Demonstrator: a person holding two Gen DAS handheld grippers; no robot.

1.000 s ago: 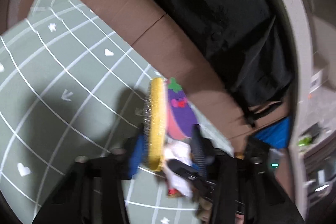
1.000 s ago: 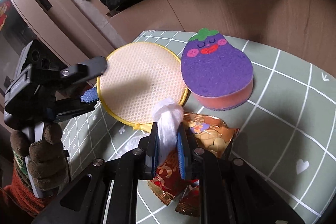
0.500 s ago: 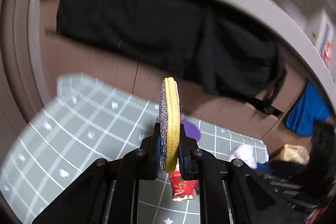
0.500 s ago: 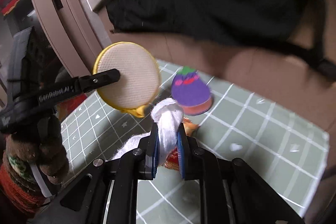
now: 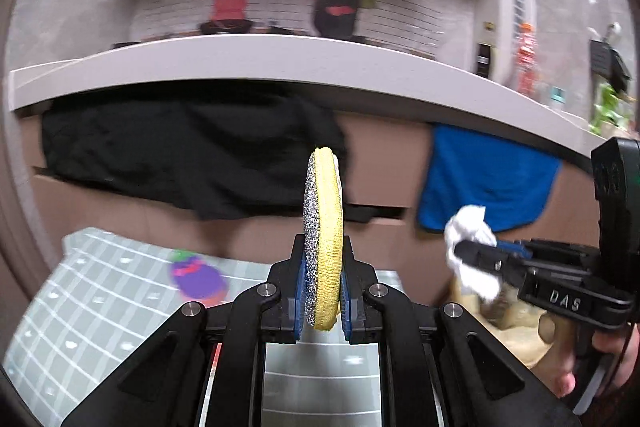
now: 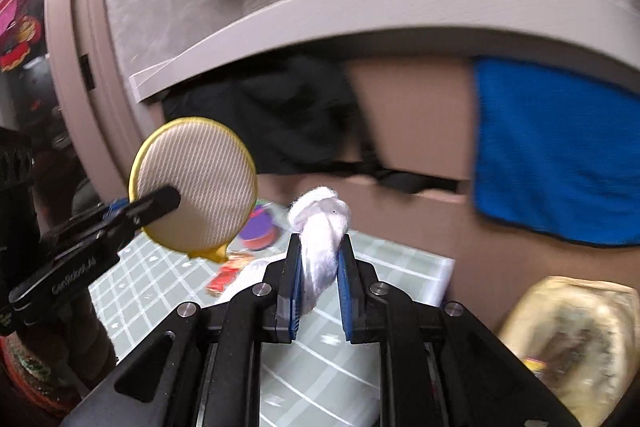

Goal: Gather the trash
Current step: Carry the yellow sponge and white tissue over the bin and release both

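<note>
Left wrist view: the left hand-held gripper (image 5: 323,301) pinches a round yellow-rimmed scouring pad (image 5: 324,247) at centre frame. The right hand-held gripper (image 6: 319,293) pinches a crumpled white tissue (image 6: 320,243). Both are lifted, undeposited; a red snack wrapper (image 6: 226,274) remains on the green grid mat (image 6: 380,279), lower left.

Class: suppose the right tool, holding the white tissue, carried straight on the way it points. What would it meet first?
Probably the brown drawer front beyond the green mat. The right tool grips the white tissue and aims there with nothing between, though depth is unclear.
</note>
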